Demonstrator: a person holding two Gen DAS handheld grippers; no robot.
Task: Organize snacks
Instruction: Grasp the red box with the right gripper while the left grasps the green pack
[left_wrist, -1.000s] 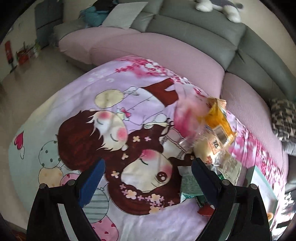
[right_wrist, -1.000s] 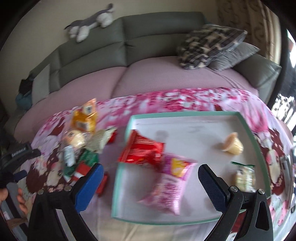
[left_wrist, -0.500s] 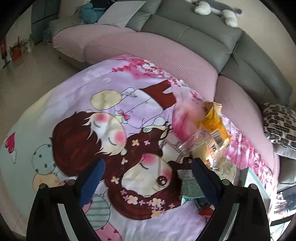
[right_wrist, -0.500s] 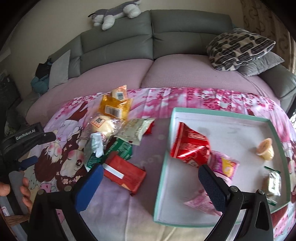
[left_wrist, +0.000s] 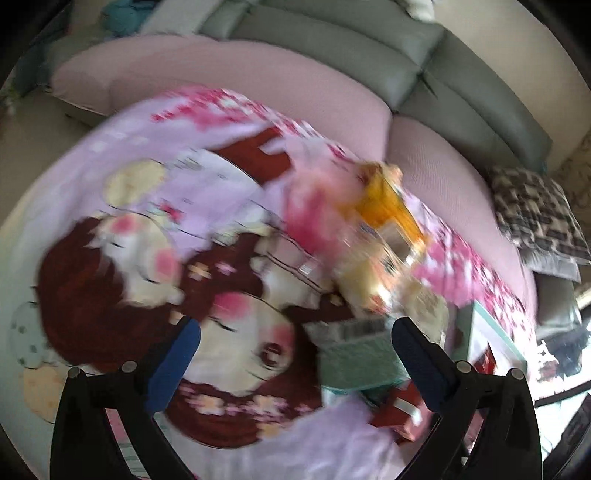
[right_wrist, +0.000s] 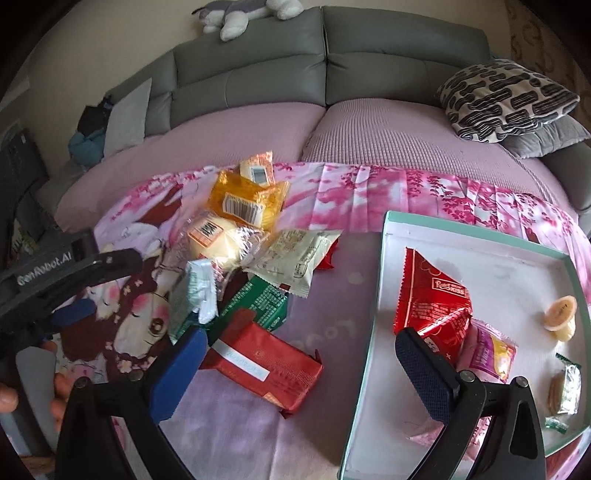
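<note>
A pile of snacks lies on the cartoon cloth: an orange packet, a round bun in clear wrap, a pale packet, a green packet and a red packet. A white tray with a teal rim holds a red bag, a pink bag, a jelly cup and a small wrapped biscuit. My right gripper is open and empty above the red packet. My left gripper is open and empty, left of the pile; its view is blurred. It also shows in the right wrist view.
A grey sofa with a pink cover curves behind the table. A patterned cushion lies at the right and a plush toy on the backrest. The tray rim shows at the right of the left wrist view.
The right gripper has swung left from over the tray to over the red packet and the pile. The left gripper has moved right, closer to the pile, and its view has blurred.
</note>
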